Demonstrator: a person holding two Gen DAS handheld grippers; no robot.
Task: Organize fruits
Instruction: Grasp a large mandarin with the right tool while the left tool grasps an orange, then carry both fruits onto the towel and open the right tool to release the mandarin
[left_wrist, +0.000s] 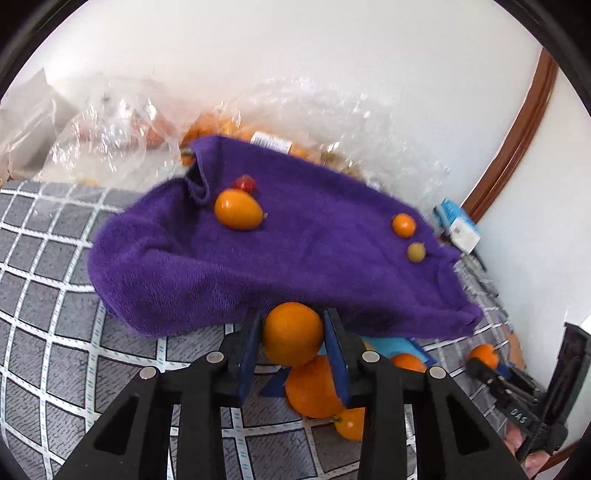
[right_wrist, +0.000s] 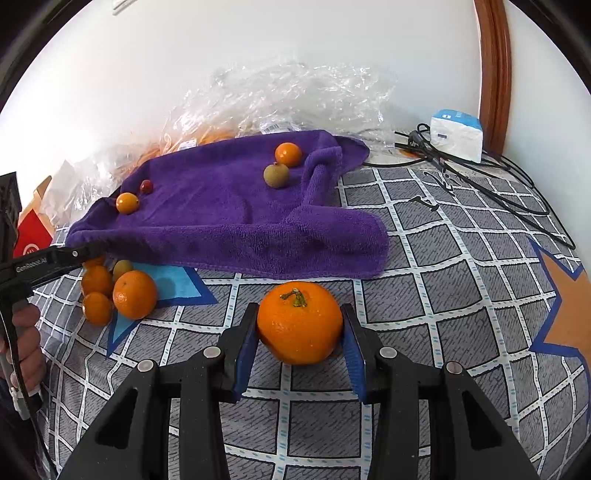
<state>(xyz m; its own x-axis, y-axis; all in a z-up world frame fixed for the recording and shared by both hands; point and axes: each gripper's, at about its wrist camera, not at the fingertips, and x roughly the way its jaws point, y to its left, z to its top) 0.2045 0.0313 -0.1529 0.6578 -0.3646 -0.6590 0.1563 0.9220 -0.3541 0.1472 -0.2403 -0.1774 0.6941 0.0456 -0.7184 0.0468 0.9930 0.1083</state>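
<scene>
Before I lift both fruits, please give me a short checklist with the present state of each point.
1. Left hand-held gripper closed on the small orange: ok, pads touch both sides.
2. Right hand-held gripper closed on the stemmed orange: ok.
3. Left fruit free of its neighbours: not ok, it lies against the orange pile.
4. Purple towel has free space: ok.
5. Four fruits on the towel are at rest: ok.
6. Black cables away from both grippers: ok.
</scene>
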